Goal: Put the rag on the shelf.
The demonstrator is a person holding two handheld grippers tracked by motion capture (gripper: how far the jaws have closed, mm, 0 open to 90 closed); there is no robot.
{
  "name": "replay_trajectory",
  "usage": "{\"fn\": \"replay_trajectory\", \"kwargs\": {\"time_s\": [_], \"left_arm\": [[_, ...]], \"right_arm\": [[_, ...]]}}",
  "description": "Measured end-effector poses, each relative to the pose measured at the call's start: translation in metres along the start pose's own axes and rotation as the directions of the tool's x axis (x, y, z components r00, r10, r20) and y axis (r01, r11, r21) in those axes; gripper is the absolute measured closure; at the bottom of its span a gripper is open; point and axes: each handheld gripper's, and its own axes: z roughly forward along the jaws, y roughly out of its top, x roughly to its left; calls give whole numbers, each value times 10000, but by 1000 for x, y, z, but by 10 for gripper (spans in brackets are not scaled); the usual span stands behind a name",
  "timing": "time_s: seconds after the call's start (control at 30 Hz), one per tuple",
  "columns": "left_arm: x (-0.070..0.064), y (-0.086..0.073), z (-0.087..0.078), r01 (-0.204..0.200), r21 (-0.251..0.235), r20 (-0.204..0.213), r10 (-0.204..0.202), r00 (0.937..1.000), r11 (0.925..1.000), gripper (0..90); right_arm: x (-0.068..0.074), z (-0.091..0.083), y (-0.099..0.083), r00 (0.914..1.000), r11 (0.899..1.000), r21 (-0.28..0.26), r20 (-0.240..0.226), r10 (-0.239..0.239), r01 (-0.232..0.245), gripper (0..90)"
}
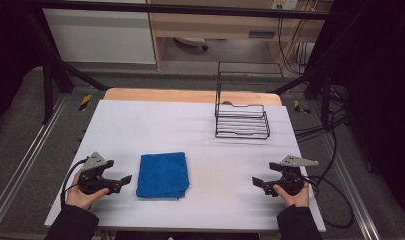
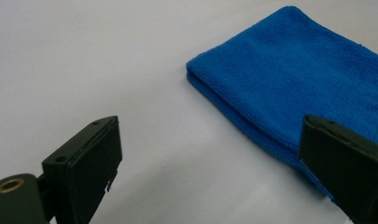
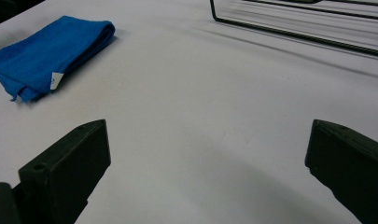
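Left gripper: the left gripper (image 1: pixel 121 181) rested low on the white table (image 1: pixel 140 125), jaws spread wide and holding nothing, pointed toward the cloth.
Right gripper: the right gripper (image 1: pixel 259 184) sat near the table's right front corner, jaws likewise wide apart and empty.
Cloth: the folded blue terry cloth (image 1: pixel 163 174) lay flat near the front of the table, just beside the left gripper and well apart from the right one; in the left gripper view its folded edge (image 2: pixel 233 109) faced the jaws.
Rack: a black wire rack (image 1: pixel 241 120) stood at the far right of the table, apart from the cloth.
Risk, layers: a pinch at the fold would probably catch only the top layers, so the cloth could unfold or sag when lifted.
Risk, slide: a low jaw pushed against the edge might shove the cloth across the smooth surface instead of getting under it.
Risk, rack: a dangling corner could snag on the wires.
Edges: the cloth's near edge lay close to the table's front edge.
Open room: bare surface lay between cloth and rack, and between cloth and right gripper.
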Motion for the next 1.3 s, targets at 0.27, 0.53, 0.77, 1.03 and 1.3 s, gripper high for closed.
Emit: {"fn": "replay_trajectory", "kwargs": {"time_s": [0.27,0.53,0.77,1.03,1.3], "left_arm": [[-2,1,-1,34,-41,-52,-34,10000,10000,65],[-12,4,2,-80,72,42,80,10000,9999,90],[-26,4,10,172,493,165,-180,9997,9986,188],[-36,3,11,322,897,160,-338,9993,9954,361],[-48,-1,13,750,1355,519,-827,9952,9879,502]], "right_arm": [[0,0,0,10000,10000,48,4,-32,32,7],[5,3,2,9999,9998,147,6,-139,139,7],[10,8,5,9995,9993,183,-83,-317,318,7],[22,17,9,9978,9974,395,-303,-588,599,12],[37,26,13,9942,9944,467,-553,-926,952,25]]}}
